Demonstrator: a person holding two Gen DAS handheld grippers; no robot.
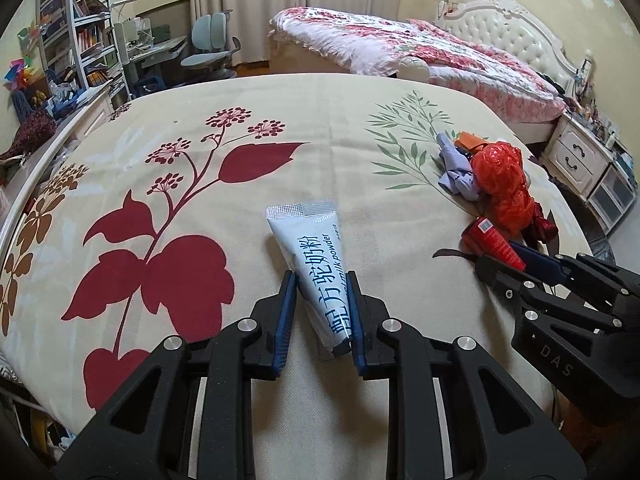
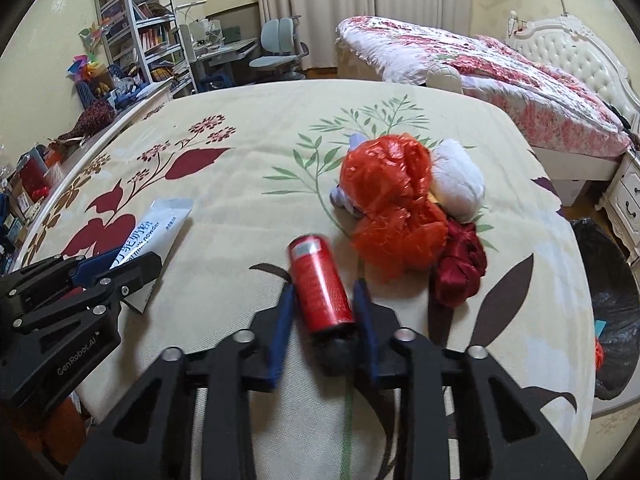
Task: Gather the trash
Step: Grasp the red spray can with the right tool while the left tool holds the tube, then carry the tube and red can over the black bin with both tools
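Observation:
A white milk powder sachet (image 1: pixel 316 268) lies on the flowered tablecloth (image 1: pixel 168 168) between the fingers of my left gripper (image 1: pixel 323 280); the right pad touches it, the left stands just apart. A red can (image 2: pixel 320 284) lies between the fingers of my right gripper (image 2: pixel 325 290), which close around it. The sachet (image 2: pixel 156 228) and left gripper (image 2: pixel 120 266) show at left in the right wrist view. The can (image 1: pixel 494 242) and right gripper (image 1: pixel 520 264) show at right in the left wrist view.
A pile of trash lies behind the can: an orange plastic bag (image 2: pixel 394 204), a white wad (image 2: pixel 456 180), a dark red cloth (image 2: pixel 460 268), a lilac scrap (image 1: pixel 456 168). A black-lined bin (image 2: pixel 612 308) stands right of the table. A bed (image 1: pixel 420 52) is behind.

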